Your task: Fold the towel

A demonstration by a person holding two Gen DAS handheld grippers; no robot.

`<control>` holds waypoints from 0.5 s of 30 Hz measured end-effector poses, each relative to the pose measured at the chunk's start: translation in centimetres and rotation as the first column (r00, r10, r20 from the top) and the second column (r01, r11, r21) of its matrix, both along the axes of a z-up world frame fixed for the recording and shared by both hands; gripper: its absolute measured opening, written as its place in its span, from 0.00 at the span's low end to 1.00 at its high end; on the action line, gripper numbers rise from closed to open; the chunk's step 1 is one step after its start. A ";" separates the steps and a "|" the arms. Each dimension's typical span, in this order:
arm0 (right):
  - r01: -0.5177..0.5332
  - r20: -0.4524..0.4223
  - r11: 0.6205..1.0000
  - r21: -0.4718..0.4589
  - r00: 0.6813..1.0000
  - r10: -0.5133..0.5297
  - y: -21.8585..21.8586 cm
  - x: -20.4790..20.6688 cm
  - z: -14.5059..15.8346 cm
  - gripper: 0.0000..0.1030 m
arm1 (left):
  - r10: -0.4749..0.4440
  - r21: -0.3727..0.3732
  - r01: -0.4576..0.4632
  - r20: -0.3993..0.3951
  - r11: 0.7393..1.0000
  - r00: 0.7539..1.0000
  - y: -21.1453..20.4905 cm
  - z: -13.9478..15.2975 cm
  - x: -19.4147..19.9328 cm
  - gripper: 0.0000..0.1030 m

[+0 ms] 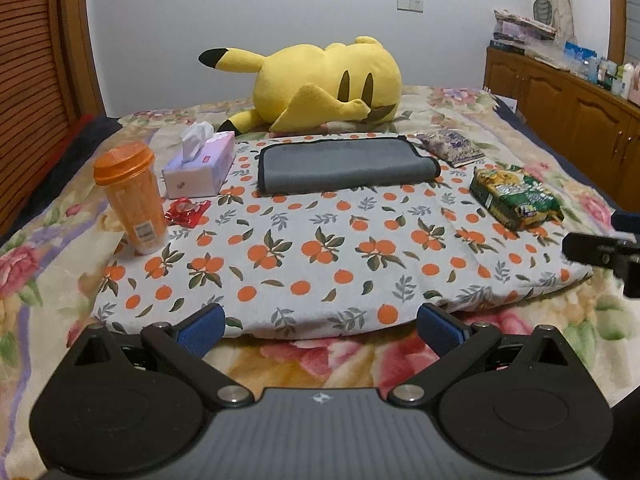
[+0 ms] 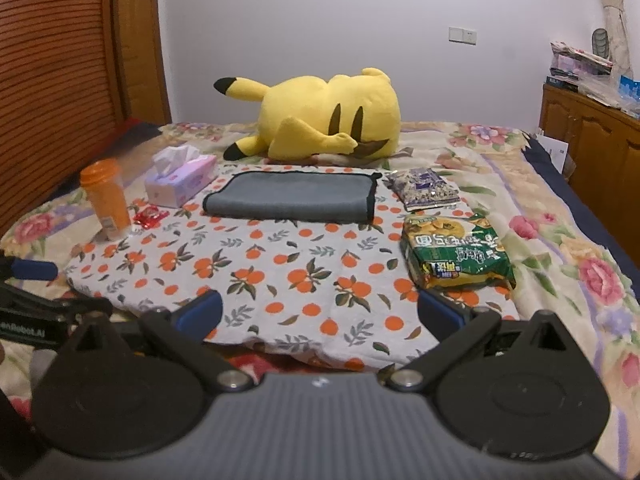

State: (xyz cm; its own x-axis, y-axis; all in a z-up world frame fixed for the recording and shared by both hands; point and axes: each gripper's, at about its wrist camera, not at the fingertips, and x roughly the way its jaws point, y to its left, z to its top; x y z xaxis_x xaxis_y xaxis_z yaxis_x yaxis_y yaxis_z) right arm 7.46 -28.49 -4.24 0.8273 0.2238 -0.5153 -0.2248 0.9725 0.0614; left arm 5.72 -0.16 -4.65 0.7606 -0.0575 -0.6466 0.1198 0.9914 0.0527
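One grey towel (image 1: 346,164) lies folded at the far edge of the orange-print cloth (image 1: 320,256) on the bed, its long axis running left to right, just in front of one yellow plush toy (image 1: 320,84). Left of it sit one tissue box (image 1: 200,166), one orange bottle (image 1: 130,196) and one red wrapper (image 1: 186,211); right, one purple packet (image 2: 426,188) and one green packet (image 2: 456,256). Only the right view shows the green packet's lettering. Both the left tongs (image 1: 320,322) and the right tongs (image 2: 320,312) are released, spread wide, well short of the towel.
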 end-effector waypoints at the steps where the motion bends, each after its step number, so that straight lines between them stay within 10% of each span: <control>1: 0.003 -0.002 1.000 0.004 1.000 -0.003 -0.1 0.1 -0.1 1.00 | 0.000 0.005 0.000 0.003 1.000 1.000 0.0 -0.1 0.0 1.00; 15: 0.020 0.009 1.000 -0.009 1.000 -0.020 -0.1 -0.1 -0.5 1.00 | 0.014 -0.010 -0.014 0.076 1.000 0.997 -0.1 0.3 -1.2 1.00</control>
